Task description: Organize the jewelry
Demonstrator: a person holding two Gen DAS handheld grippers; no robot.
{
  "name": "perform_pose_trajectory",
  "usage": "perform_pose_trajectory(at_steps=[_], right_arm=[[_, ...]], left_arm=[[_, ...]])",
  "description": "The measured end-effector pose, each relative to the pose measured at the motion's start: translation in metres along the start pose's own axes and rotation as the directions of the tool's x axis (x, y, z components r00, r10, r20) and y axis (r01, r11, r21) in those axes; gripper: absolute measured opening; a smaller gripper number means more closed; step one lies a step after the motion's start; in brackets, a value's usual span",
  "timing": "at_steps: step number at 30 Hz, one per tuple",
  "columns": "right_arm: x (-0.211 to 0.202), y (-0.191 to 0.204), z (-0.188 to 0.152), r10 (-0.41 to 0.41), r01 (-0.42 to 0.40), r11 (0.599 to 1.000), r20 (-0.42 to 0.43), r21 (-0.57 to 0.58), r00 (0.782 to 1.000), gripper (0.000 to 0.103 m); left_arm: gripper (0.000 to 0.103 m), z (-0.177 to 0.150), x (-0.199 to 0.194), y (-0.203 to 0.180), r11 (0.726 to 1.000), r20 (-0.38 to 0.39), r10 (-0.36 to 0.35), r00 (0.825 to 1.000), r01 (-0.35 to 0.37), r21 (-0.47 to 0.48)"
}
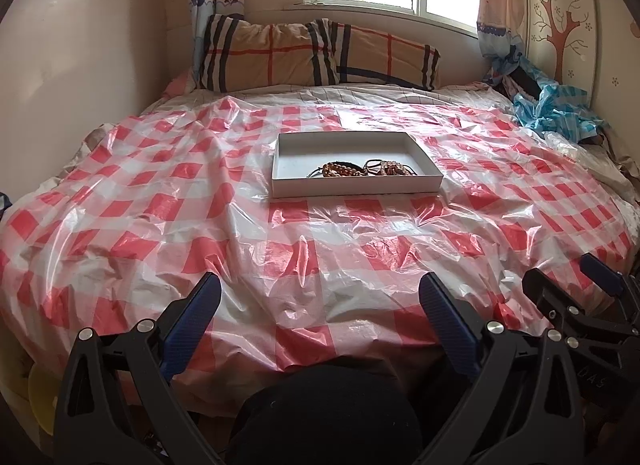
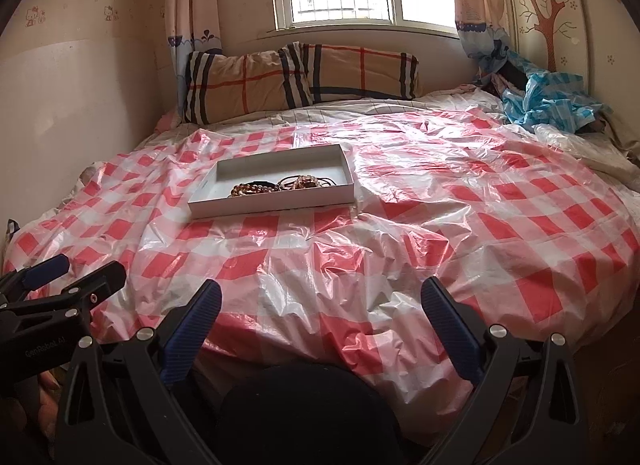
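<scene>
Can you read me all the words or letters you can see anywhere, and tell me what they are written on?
"GenRobot AI": on the black body of the left gripper, seen in the right wrist view; the last letters are small, so I am not fully sure of them.
"DAS": my best guess at faint raised letters on the black body of the right gripper, too dim to be sure.
The white box, the pillows and the wallpaper show pictures or patterns only, no words.

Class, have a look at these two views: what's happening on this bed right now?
A person holds a gripper in each hand at the near edge of the bed. The left gripper and right gripper are both open and hold nothing. Ahead, on the red-checked sheet, sits a white box with beaded bracelets lying inside it. Nothing is being touched.
</scene>
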State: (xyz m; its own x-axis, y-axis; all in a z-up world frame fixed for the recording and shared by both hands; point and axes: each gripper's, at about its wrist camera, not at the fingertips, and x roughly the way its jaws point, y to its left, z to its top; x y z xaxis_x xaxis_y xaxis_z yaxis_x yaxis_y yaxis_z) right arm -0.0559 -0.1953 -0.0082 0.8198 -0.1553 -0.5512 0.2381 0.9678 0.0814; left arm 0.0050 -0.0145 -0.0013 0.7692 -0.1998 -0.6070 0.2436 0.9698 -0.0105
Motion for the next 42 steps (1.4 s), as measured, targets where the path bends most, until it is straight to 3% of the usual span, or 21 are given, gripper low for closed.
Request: perform_pose_trajectory(at_steps=[6,11,31,42], right_arm=[[-0.0093,0.0028,-0.0020,-0.002,0.003,1.000,0.047,-0.012,0.999,0.096],[-0.0039,0.0002,-0.0017,0.023,-0.023,1.000,0.006,0.005,1.000,0.096],[-0.0074,0.0045,-0.0031,-0.024,0.025,1.000,0.024,-0.011,0.999,0.096],[-0.0082,0.0032,-0.0032,-0.026,0.026,1.000,0.022,-0.006,0.999,0.096]], left_arm=[[0.095,0.0000,-0.0004,0.0018,1.000,0.001,0.006,1.000,-0.006,-0.009],[0.095,0.0002,-0.0008,0.0026,1.000,0.002,0.010,1.000,-0.010,-0.013],[0.095,0.0000,-0.0058,-0.0014,0.999,-0.014,0.053,0.999,-0.052,0.011],[0.095,0.0020,-0.0053,-0.0013,1.000,-0.042,0.031,0.999,-0.031,-0.002]])
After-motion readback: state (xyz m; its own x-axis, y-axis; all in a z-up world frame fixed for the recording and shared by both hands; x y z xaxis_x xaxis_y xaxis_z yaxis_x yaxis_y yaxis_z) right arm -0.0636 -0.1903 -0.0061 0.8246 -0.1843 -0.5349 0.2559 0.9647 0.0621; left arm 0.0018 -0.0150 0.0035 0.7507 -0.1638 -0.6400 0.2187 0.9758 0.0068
